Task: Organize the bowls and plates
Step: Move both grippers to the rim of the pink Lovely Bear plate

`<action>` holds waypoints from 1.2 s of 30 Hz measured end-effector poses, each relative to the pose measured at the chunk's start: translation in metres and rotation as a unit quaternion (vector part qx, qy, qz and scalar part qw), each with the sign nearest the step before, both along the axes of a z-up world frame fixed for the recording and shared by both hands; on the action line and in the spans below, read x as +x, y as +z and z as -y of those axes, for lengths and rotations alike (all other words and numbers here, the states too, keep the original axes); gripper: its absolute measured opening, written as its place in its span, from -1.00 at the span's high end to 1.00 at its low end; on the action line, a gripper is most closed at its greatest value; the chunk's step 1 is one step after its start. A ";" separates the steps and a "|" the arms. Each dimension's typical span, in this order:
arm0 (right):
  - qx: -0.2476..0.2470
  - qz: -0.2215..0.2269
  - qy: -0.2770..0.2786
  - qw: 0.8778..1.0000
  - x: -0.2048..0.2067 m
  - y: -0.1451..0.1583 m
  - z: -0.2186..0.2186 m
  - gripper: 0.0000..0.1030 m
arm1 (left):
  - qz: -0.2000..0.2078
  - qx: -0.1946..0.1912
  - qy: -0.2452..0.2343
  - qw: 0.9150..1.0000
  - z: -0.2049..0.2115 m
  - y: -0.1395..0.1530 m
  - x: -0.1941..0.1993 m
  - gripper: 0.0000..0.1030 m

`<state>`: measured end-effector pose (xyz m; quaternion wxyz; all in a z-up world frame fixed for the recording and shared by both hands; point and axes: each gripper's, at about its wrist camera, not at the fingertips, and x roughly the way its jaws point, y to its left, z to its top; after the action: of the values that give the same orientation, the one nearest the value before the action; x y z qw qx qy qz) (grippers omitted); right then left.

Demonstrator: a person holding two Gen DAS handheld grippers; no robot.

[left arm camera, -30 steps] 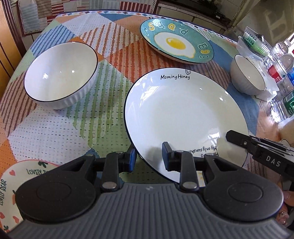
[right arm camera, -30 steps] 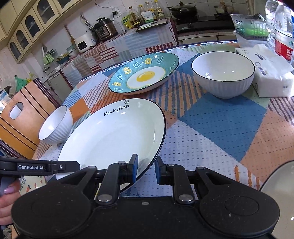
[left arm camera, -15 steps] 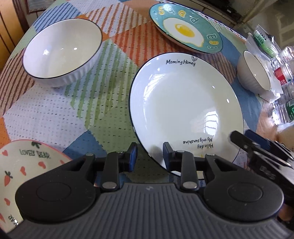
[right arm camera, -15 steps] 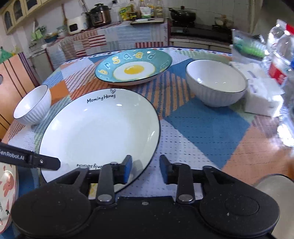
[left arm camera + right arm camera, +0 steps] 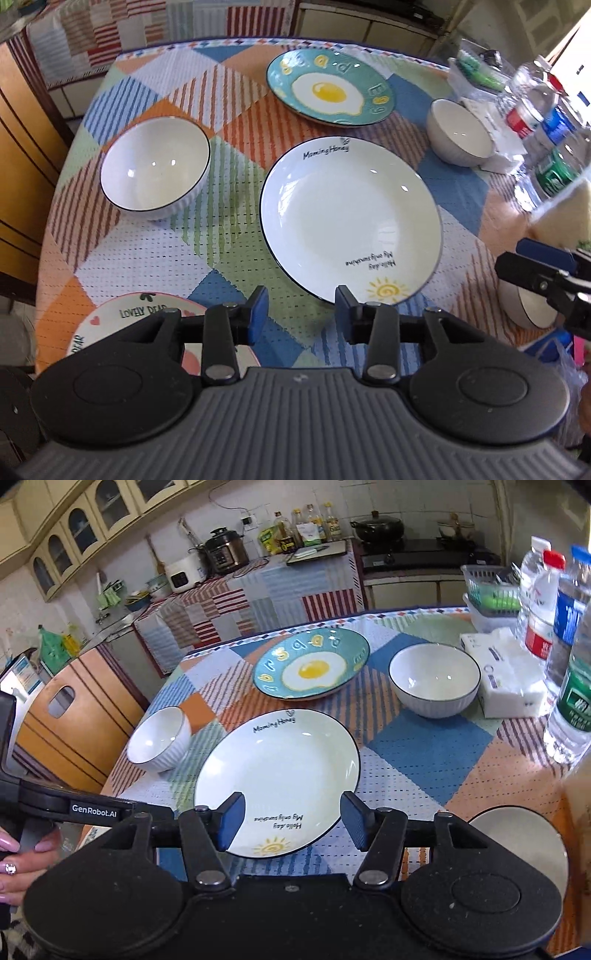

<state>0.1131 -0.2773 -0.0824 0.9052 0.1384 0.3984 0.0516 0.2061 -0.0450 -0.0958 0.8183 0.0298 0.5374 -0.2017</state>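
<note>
The white "Morning Honey" plate (image 5: 351, 221) (image 5: 277, 768) lies flat on the patchwork tablecloth. My left gripper (image 5: 300, 312) hovers above its near left rim and my right gripper (image 5: 293, 819) above its near right rim. Both sets of jaws are opening, and the pads press on nothing. A teal fried-egg plate (image 5: 330, 92) (image 5: 310, 668) sits behind the white plate. One white ribbed bowl (image 5: 155, 173) (image 5: 159, 738) stands to its left, another (image 5: 461, 131) (image 5: 434, 679) at the back right. A pink "Lovely Bear" plate (image 5: 140, 321) lies near left.
A third white bowl (image 5: 517, 834) sits at the near right table edge. Water bottles (image 5: 569, 664), a tissue pack (image 5: 509, 686) and a plastic basket (image 5: 491, 590) crowd the right side. A wooden chair (image 5: 74, 723) stands left of the table. A hand (image 5: 22, 860) holds the left gripper.
Both grippers have opened off the white plate's near rim and risen. The plate now lies free on the cloth, farther below them.
</note>
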 end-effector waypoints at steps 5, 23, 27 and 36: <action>-0.003 0.012 0.026 1.000 -0.016 0.025 -0.011 -0.41 | 0.021 0.012 -0.027 0.999 -0.007 0.029 -0.026 0.22; -0.019 0.020 0.176 0.984 -0.067 0.079 -0.087 -0.45 | 0.057 0.024 -0.076 0.995 -0.061 0.085 -0.103 0.20; -0.022 0.016 0.200 0.979 -0.074 0.076 -0.105 -0.46 | 0.051 0.035 -0.074 0.995 -0.081 0.077 -0.115 0.19; -0.025 -0.006 0.235 0.972 -0.075 0.046 -0.138 -0.46 | 0.024 0.037 -0.057 0.997 -0.120 0.050 -0.129 0.10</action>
<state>0.0378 -0.1395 -0.0363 0.8686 0.0188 0.4263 0.2518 0.0769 0.0752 -0.0456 0.8165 0.0959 0.5220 -0.2274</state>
